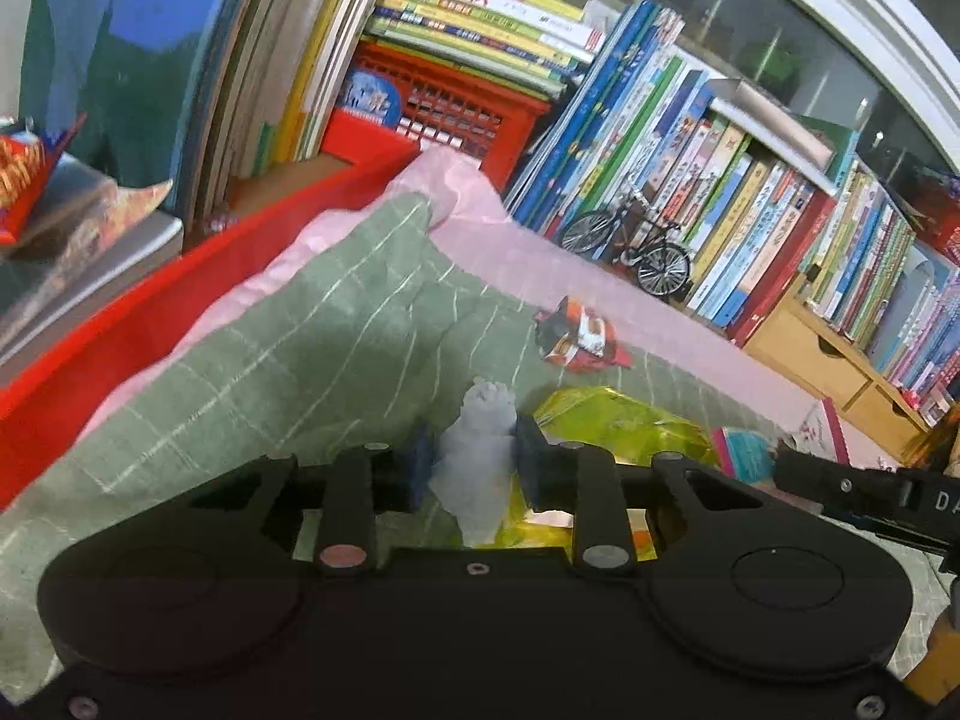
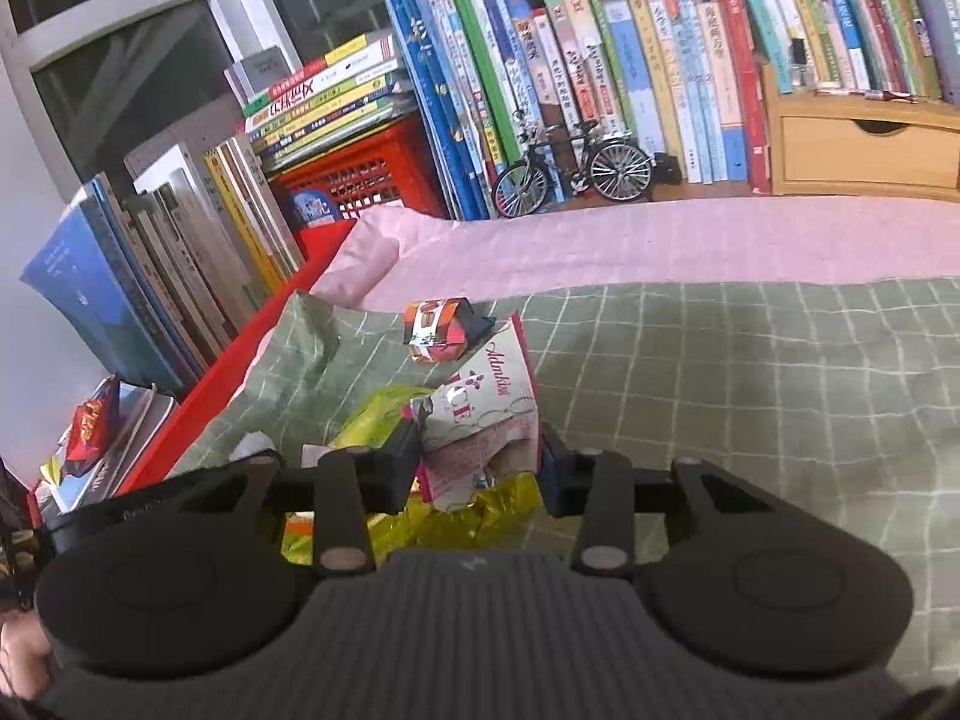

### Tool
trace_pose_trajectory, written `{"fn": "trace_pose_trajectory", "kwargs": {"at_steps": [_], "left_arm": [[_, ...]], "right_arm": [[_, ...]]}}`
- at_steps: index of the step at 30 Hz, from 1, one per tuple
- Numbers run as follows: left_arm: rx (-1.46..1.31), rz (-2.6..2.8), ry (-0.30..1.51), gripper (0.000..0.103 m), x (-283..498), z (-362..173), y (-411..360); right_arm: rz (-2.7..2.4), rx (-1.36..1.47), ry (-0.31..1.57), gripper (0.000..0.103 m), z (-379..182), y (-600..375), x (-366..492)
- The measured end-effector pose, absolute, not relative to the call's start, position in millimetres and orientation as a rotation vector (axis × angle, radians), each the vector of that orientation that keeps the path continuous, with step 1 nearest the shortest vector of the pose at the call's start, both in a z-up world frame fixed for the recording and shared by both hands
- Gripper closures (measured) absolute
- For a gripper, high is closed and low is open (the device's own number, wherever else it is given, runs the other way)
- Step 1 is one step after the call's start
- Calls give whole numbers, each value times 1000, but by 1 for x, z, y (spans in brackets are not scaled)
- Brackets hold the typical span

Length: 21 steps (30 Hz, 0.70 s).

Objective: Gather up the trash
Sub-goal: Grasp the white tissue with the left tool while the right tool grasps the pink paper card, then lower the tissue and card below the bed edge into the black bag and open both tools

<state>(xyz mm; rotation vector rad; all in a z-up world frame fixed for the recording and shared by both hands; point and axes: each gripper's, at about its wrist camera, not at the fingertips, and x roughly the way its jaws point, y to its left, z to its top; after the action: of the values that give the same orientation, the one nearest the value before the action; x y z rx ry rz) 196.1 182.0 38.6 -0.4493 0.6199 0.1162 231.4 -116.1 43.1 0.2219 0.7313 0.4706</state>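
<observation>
— So what has the left gripper (image 1: pixel 474 462) got?
— A crumpled white tissue (image 1: pixel 480 456), pinched between its blue pads, above the green checked blanket (image 1: pixel 288 330).
— And the right gripper (image 2: pixel 480 456)?
— Clamped on a pink-and-white packet (image 2: pixel 486 420); the script on it looks like "Adunkisi", but I cannot read it surely.
— What lies around them?
— A yellow-green foil wrapper (image 1: pixel 618 420) just beneath both, and a crumpled red-orange snack wrapper (image 1: pixel 579 336) farther out on the blanket, near the pink sheet (image 2: pixel 660 240).
— Anything crowding the edges?
— A red rail (image 1: pixel 180 294) on the left, a red crate (image 2: pixel 372 174) with stacked books (image 1: pixel 480 18), a model bicycle (image 2: pixel 576 168), and a wooden drawer box (image 2: pixel 864 150).
</observation>
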Motion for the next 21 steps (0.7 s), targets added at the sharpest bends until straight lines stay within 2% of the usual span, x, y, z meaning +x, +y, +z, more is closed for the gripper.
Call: {"fn": "trace_pose_trajectory", "kwargs": {"at_steps": [21], "left_arm": [[-318, -141, 560, 76, 101, 91, 107]], "right_arm": [[498, 273, 757, 59, 49, -198, 149]]}}
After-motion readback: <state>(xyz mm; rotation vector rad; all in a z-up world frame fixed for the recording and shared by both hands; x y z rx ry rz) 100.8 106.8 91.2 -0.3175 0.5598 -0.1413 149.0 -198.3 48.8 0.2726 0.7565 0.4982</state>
